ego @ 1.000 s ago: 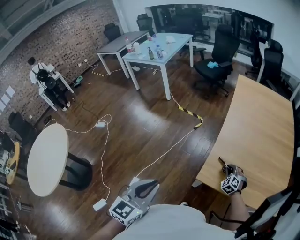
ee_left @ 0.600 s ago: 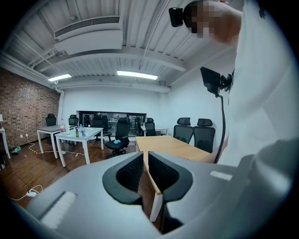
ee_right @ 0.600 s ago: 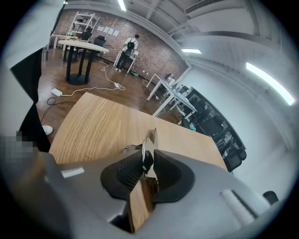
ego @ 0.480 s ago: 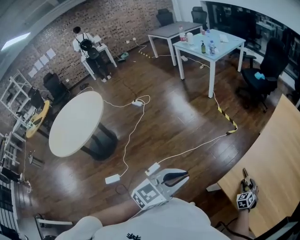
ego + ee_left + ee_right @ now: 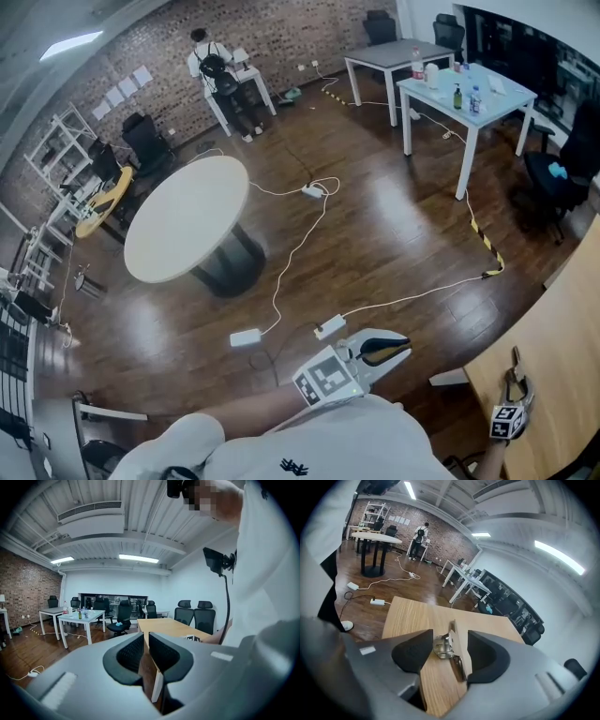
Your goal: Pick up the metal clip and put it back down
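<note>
The metal clip lies on the wooden table between the jaws of my right gripper. Those jaws are opening, and a little bare wood shows between each black pad and the clip. In the head view the right gripper rests on the wooden table at the lower right, and the clip is too small to make out there. My left gripper hangs over the floor near my body. In its own view the left gripper is shut, with nothing between its pads.
A round white table stands on the dark floor at the left. Cables and power strips trail across the floor. White desks, a black office chair and a person are farther back.
The head view has swung, so the round table has come toward the middle. Both grippers now sit farther right and lower in the picture. The right gripper is still at the wooden table.
</note>
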Action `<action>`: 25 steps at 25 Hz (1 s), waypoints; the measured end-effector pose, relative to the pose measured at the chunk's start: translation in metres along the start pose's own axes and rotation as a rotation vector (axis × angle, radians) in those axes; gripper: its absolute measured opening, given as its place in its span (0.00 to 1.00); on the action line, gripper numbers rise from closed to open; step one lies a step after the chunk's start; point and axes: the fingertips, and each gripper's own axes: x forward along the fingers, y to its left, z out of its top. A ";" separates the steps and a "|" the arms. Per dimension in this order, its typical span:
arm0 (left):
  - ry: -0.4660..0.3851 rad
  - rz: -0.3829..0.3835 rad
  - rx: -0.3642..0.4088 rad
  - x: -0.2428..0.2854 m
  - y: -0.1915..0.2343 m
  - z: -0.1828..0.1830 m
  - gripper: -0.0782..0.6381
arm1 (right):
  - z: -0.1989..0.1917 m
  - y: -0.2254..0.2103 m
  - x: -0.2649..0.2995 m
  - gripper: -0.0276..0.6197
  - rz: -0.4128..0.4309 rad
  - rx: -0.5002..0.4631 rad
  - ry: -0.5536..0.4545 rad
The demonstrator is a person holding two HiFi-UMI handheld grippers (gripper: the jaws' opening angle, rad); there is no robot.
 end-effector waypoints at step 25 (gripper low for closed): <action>-0.020 -0.350 0.040 -0.165 -0.023 -0.077 0.14 | 0.179 0.172 -0.304 0.38 -0.138 0.282 -0.189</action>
